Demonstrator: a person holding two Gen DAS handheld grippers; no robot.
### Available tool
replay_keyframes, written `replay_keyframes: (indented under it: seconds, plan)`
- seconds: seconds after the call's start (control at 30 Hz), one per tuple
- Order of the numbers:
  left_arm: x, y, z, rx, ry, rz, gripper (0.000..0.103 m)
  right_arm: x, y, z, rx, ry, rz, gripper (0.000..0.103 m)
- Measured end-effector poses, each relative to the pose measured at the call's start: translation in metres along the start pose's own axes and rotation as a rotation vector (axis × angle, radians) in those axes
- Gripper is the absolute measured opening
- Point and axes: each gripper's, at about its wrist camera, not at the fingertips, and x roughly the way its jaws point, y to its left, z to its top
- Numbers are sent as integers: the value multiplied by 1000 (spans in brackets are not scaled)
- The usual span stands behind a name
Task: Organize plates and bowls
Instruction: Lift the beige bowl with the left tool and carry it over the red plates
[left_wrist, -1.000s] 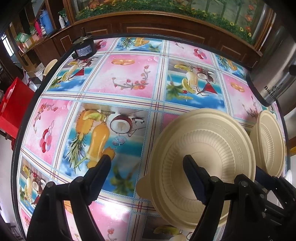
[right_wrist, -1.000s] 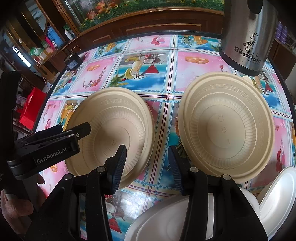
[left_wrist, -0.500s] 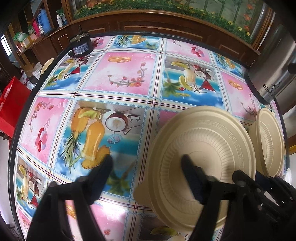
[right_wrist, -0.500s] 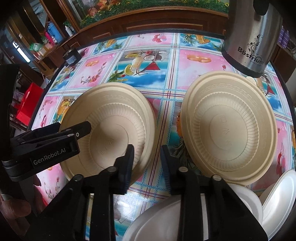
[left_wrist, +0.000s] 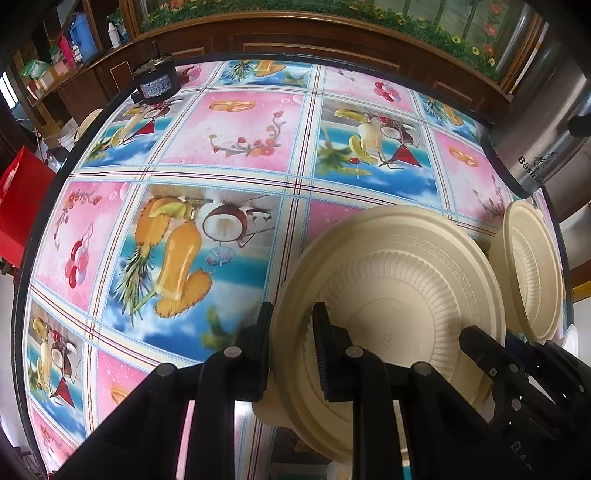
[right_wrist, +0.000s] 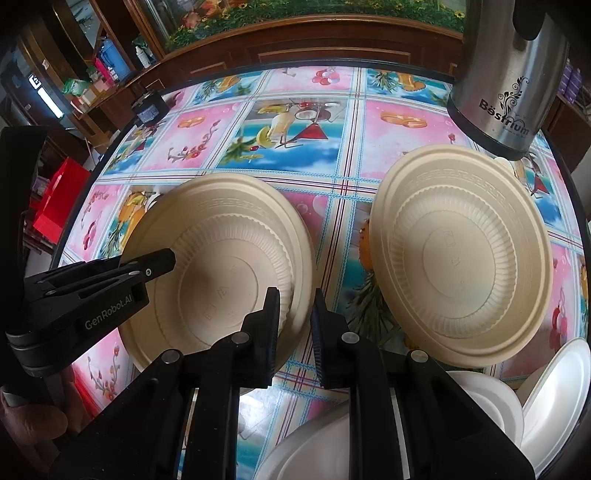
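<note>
Both pairs of tongs have just been closing since the earlier view, each from well apart to a tight pinch, and a plate rim now sits between each pair.

Largest is the round table (left_wrist: 229, 155), covered in a bright cloth of pink and blue fruit squares, with a dark wooden cabinet (left_wrist: 332, 40) curving behind it. A steel kettle (right_wrist: 509, 85) stands at the far right of the table.

Two cream plates with ribbed wells rest on the cloth, near each other but apart. The left cream plate (right_wrist: 229, 236) is the one being grasped from both sides. The left tongs (left_wrist: 291, 350) are clenched on its left rim, one finger outside the edge and the other inside the well. The right tongs (right_wrist: 295, 332) are clenched on its right rim in the same way, and their black tips (left_wrist: 480, 350) also show at the plate's right side in the left wrist view. The right cream plate (right_wrist: 461, 251) lies untouched, just in front of the kettle.

White plates (right_wrist: 546, 391) sit stacked and overlapping at the near right edge of the table. A small black cylindrical object (left_wrist: 157, 86) rests at the table's far left rim. A hand (right_wrist: 33, 421) shows at the lower left, under the left tool's body.
</note>
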Motion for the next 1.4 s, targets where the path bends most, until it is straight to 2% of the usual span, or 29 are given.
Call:
replay_keyframes:
  seconds: [0.3, 0.57, 0.87, 1.13, 1.4]
  plan:
    - [-23, 3, -10, 3, -23, 3, 19, -18, 8, -7, -5, -25, -3, 15]
    - [-51, 11, -33, 2, -39, 1, 19, -43, 22, -25, -10, -50, 3, 15]
    - [-83, 31, -71, -27, -35, -14, 19, -66, 48, -64, -33, -54, 14, 15]
    - [-112, 59, -118, -51, -33, -35, 19, -98, 83, -108, -73, -71, 16, 15]
    - [-130, 91, -147, -49, -39, -14, 19, -109, 120, -136, -100, -74, 36, 15]
